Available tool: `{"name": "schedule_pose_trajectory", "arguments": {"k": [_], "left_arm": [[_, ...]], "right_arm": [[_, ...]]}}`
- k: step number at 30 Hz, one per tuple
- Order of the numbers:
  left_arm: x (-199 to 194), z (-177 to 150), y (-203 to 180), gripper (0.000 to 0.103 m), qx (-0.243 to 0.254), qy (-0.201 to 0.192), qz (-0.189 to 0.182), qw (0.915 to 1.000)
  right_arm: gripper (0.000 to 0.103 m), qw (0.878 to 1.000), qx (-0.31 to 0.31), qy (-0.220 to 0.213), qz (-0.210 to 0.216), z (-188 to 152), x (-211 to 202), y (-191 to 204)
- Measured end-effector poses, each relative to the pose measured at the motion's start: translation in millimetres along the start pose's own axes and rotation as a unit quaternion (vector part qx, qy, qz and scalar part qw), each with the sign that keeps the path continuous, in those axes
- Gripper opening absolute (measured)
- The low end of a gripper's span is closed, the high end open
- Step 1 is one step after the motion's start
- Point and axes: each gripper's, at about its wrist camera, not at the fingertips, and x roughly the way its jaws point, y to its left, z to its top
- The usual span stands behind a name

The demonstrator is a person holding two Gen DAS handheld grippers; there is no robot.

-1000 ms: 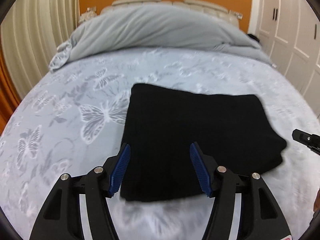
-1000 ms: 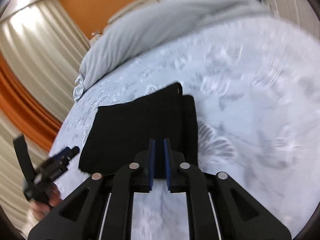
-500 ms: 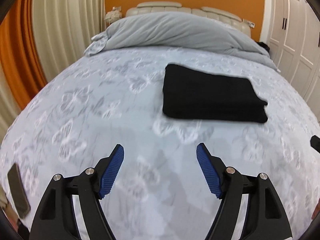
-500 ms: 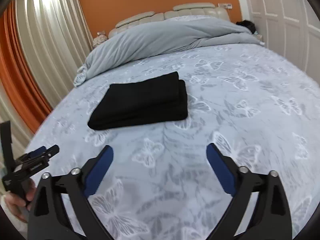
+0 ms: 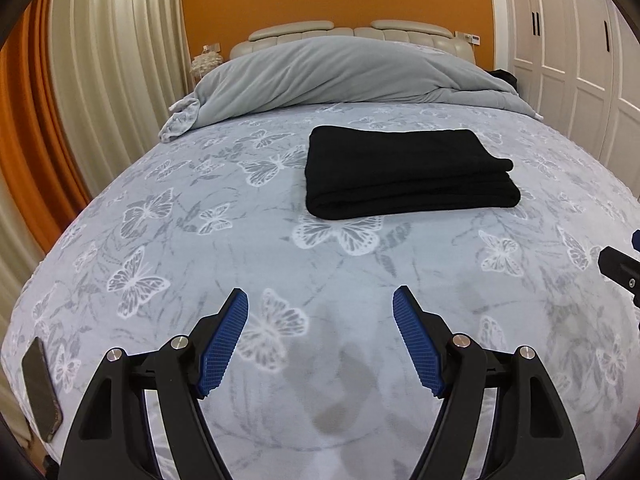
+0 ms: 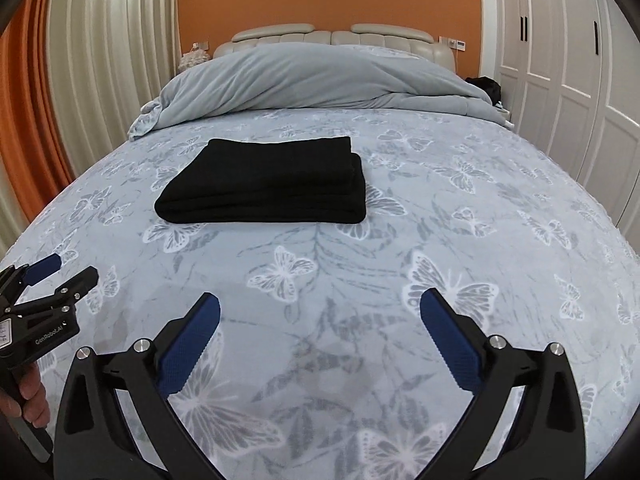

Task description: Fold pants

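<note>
The black pants (image 5: pixel 404 172) lie folded into a thick flat rectangle on the butterfly-print bed cover, also in the right wrist view (image 6: pixel 268 184). My left gripper (image 5: pixel 320 308) is open and empty, well back from the pants near the bed's foot. My right gripper (image 6: pixel 320 312) is open and empty, also well back from the pants. The left gripper also shows at the left edge of the right wrist view (image 6: pixel 56 276). Part of the right gripper shows at the right edge of the left wrist view (image 5: pixel 624 264).
A grey duvet (image 5: pixel 352 72) is heaped at the head of the bed under a beige headboard (image 6: pixel 332 34). A dark phone (image 5: pixel 40 392) lies at the bed's near left corner. Curtains (image 5: pixel 92 80) hang left, white wardrobe doors (image 6: pixel 568 72) stand right.
Both grippers have pulled back from the folded pants toward the foot of the bed. The right gripper, shut a second ago, has opened. The pants lie still.
</note>
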Motion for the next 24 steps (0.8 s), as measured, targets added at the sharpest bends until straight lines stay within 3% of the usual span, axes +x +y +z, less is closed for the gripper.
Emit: {"name": "schedule_pose_trajectory", "arguments": {"k": [9,18,24], "left_arm": [[-0.1,4.1,-2.5,0.082,-0.009,-0.004,0.015,0.9998],[5.9,9.2,5.9,0.082,-0.042,0.019,-0.013,0.9989],[3.5,8.5,3.1,0.082,-0.032,0.018,-0.017,0.9992]], "right_arm": [[0.098,1.000,-0.003,-0.003,0.022,-2.9,-1.1,8.3],[0.098,0.999,0.006,0.002,0.037,-3.4,1.3,14.3],[0.098,0.999,0.021,0.010,0.046,-5.5,4.1,13.5]]}}
